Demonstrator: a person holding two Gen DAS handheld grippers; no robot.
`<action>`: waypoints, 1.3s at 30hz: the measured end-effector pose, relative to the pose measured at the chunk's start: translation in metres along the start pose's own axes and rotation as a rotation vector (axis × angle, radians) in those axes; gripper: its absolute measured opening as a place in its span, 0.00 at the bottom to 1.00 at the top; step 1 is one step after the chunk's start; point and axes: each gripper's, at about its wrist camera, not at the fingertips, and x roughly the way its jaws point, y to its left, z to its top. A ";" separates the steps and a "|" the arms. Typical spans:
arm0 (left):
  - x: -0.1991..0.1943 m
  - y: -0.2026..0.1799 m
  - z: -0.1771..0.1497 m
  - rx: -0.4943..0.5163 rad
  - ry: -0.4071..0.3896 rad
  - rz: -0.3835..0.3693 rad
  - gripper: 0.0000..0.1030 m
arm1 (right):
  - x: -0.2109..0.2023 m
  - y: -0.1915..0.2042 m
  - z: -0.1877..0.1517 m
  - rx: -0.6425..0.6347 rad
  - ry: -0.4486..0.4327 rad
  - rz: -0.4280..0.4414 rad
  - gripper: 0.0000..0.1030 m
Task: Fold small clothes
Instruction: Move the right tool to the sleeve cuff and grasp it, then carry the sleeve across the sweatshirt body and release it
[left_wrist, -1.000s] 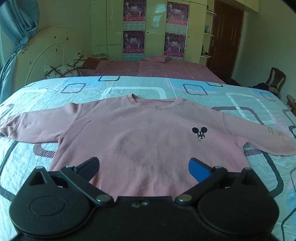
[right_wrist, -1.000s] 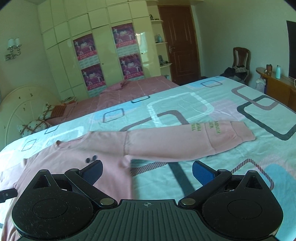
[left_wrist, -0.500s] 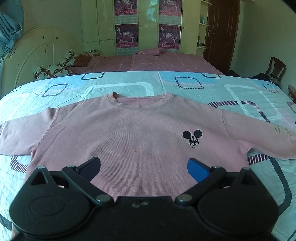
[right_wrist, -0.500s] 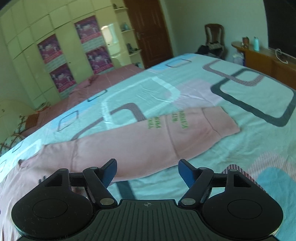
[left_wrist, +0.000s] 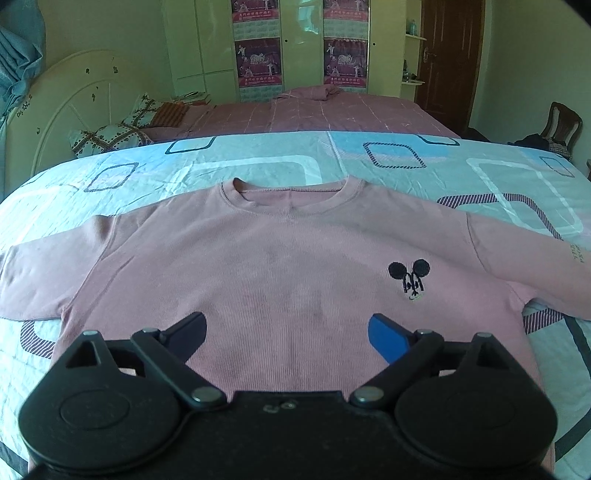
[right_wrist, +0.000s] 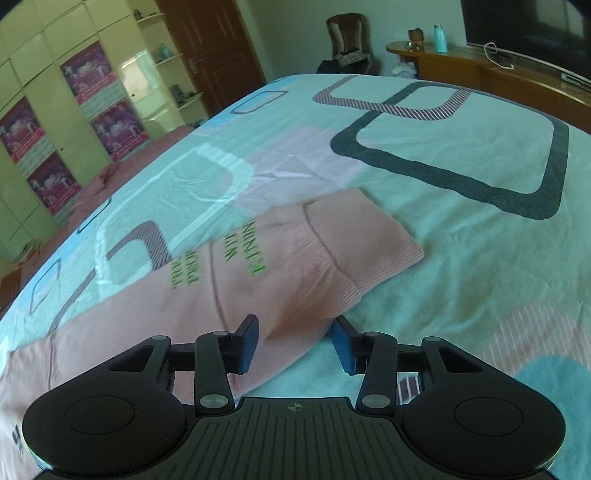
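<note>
A pink sweatshirt (left_wrist: 280, 266) with a small black mouse emblem (left_wrist: 409, 275) lies flat, front up, on the patterned bedspread (left_wrist: 258, 162), both sleeves spread out. My left gripper (left_wrist: 287, 332) hovers over its lower front, jaws wide and closing slightly, nothing pinched. In the right wrist view the sleeve (right_wrist: 258, 280) with green lettering ends in a ribbed cuff (right_wrist: 365, 240). My right gripper (right_wrist: 294, 343) is low over the sleeve's near edge just short of the cuff. Its jaws are closing with the edge of the fabric between them, and the pads do not press on it.
A second bed (left_wrist: 314, 110) with a pink cover and pillows (left_wrist: 110, 133) stands beyond. Wardrobes with posters (left_wrist: 258, 59) line the far wall beside a brown door (left_wrist: 447, 62). A chair (right_wrist: 347, 40) and a wooden sideboard (right_wrist: 498, 74) with a bottle stand at the right.
My right gripper swung right along the sleeve toward the cuff, dropped lower and narrowed its jaws. My left gripper came closer over the sweatshirt's front, jaws slightly narrower.
</note>
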 end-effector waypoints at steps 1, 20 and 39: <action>0.002 0.001 0.001 -0.004 0.004 0.000 0.89 | 0.004 -0.002 0.003 0.012 0.000 -0.001 0.33; 0.004 0.036 0.010 -0.122 0.025 -0.006 0.86 | -0.014 0.122 0.018 -0.230 -0.193 0.178 0.04; 0.029 0.129 0.014 -0.226 0.018 -0.055 0.85 | -0.028 0.380 -0.202 -0.677 0.154 0.700 0.04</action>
